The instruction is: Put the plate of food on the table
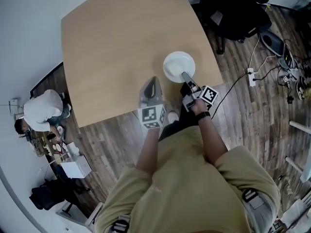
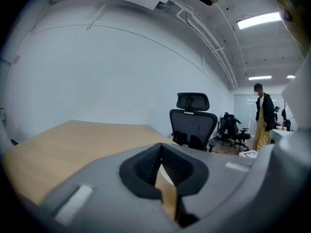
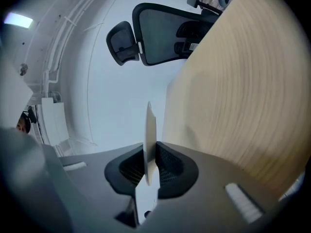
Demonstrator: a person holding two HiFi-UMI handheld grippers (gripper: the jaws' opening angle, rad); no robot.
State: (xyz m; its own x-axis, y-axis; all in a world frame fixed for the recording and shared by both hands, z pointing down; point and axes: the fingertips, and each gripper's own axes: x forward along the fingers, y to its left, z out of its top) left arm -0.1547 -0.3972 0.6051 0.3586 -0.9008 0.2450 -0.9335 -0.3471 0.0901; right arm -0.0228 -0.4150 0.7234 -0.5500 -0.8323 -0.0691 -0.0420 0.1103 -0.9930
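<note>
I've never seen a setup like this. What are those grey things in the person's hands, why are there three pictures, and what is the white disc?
There is no robot here. A person holds a hand clamp, called a gripper, in each hand. The head view comes from a camera on the person's head, looking down at a wooden table. The other two views come from cameras that ride on each gripper and look along its two jaws.

The right gripper is closed on the rim of a white plate. That gripper's own view shows the plate edge-on between the jaws. The plate is over the near part of the table. I cannot tell whether it touches the wood, and I can make out no food on it. The left gripper holds nothing, and its jaws are together.
</note>
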